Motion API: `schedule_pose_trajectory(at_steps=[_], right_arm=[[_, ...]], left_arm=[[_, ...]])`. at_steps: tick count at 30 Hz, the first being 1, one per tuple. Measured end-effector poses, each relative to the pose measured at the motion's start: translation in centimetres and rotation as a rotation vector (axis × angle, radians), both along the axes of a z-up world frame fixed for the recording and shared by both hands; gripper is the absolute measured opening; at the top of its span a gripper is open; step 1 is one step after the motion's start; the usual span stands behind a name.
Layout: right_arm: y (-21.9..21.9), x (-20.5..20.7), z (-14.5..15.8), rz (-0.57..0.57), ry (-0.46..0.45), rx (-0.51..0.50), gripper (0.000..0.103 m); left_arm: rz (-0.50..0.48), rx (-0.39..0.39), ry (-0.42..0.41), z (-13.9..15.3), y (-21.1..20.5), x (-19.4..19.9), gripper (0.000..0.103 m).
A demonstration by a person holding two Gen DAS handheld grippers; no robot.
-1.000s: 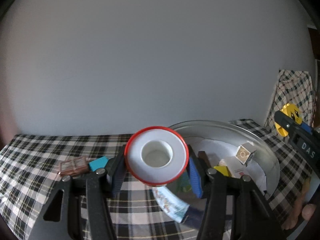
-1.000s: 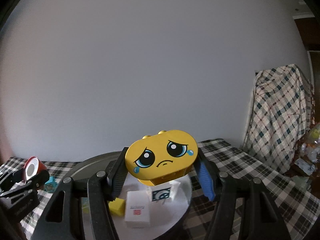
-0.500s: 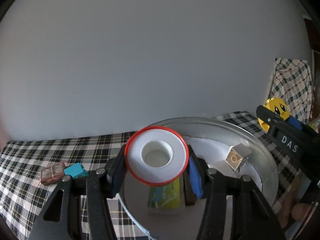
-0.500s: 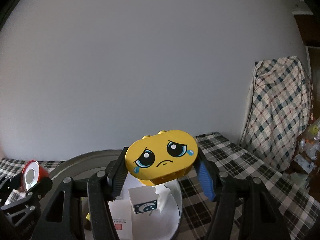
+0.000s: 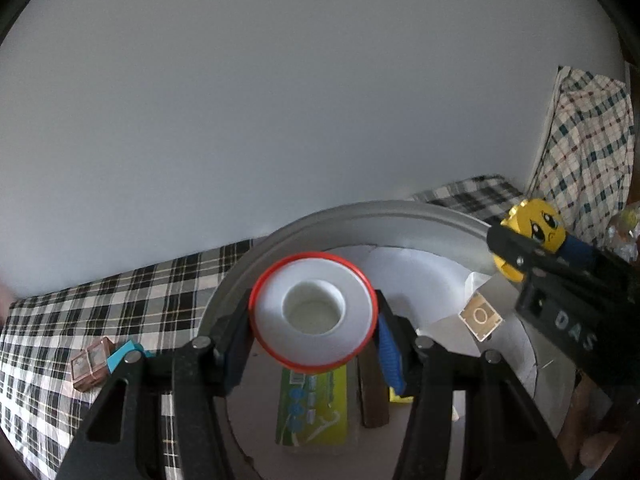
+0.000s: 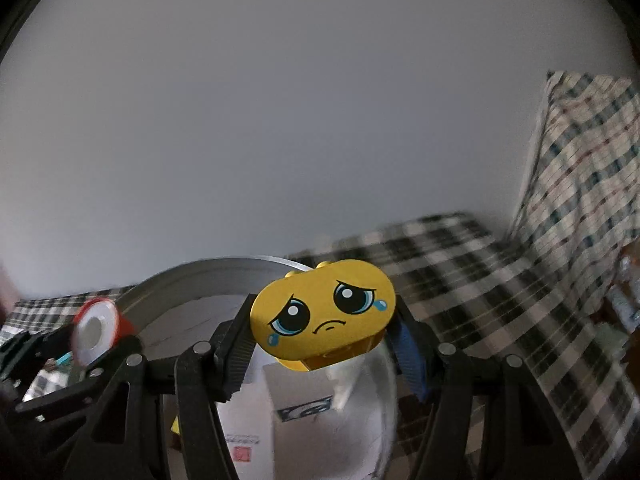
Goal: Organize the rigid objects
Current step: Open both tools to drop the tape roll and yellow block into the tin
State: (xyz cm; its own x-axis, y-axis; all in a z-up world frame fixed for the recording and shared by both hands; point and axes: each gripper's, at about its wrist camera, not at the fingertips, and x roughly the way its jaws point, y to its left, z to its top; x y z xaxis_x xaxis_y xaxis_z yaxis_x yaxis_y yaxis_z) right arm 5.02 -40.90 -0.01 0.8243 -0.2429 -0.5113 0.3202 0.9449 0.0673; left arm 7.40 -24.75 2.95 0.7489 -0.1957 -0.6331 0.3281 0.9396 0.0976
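Left to right. On the black-and-white plaid cloth covering the tabletop, at far left, lie a small brown block and, touching it, a turquoise block, both hard-edged. The left claw, black with ridged blue pads, is clamped on a round white spool with a thin red rim and a recessed hollow centre, held above the near-left part of a wide, shallow, dull grey metal pan. Within the pan, on a white paper liner, rest a flat yellow-green printed packet, a dark brown bar, a small yellow piece and a pale cube bearing a tan camera emblem. The right claw grips a glossy yellow oval brick printed with a tearful face and studded on its upper edge, held over the pan's right side above a white box. Plaid fabric hangs at far right.
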Motion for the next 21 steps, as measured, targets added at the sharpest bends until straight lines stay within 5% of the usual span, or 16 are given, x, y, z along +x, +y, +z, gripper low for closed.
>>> schedule_pose_trajectory(at_steps=[7,8,10,12,21], right_arm=[[-0.3,0.3,-0.6,0.066,0.019,0.096,0.065],[-0.4,0.2,-0.6,0.073,0.006,0.1,0.066],[-0.6,0.1,-0.5,0.093,-0.017,0.118,0.069],[-0.6,-0.1,-0.3,0.114,-0.039,0.146,0.084],[-1.7,-2.7,0.8,0.05,-0.212,0.178,0.086]], left_arm=[[0.006,0.031,0.049,-0.8,-0.3,0.9,0.058],[0.013,0.023,0.043,-0.7,-0.1,0.9,0.064],[0.029,0.027,0.039,-0.5,0.0,0.7,0.103],[0.039,0.023,-0.002,0.0,0.1,0.3,0.103],[0.065,0.022,-0.082,0.5,0.8,-1.1,0.103]])
